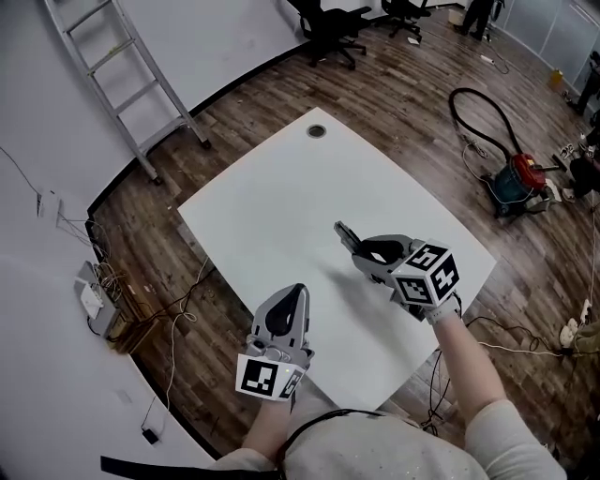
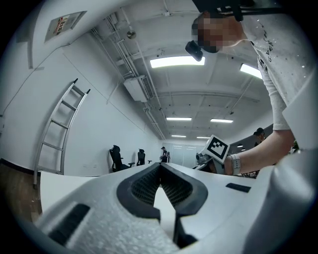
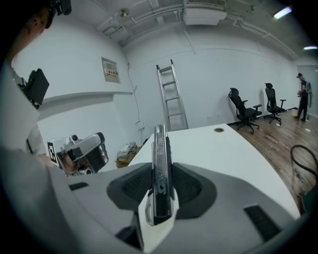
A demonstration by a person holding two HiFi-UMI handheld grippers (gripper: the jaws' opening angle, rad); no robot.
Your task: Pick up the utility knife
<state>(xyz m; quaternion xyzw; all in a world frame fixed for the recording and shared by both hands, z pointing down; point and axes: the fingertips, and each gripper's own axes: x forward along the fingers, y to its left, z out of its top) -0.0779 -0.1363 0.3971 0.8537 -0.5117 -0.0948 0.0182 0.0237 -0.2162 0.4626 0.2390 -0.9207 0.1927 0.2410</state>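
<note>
The utility knife (image 1: 346, 234) is a slim dark-and-metal bar, lifted above the white table (image 1: 281, 197). My right gripper (image 1: 361, 250) is shut on it, and the knife sticks out past the fingertips toward the table's middle. In the right gripper view the knife (image 3: 160, 168) stands edge-on between the pads, and my right gripper (image 3: 160, 186) pinches its rear half. My left gripper (image 1: 297, 290) hovers at the table's near edge, shut with nothing in it. In the left gripper view my left gripper (image 2: 160, 166) has its tips touching.
A round cable hole (image 1: 317, 130) sits near the table's far corner. A ladder (image 1: 122, 75) leans on the wall at the left. A vacuum cleaner with hose (image 1: 514, 178) lies on the wood floor at the right. Office chairs (image 1: 333, 28) stand far off. Cables (image 1: 103, 291) lie along the left wall.
</note>
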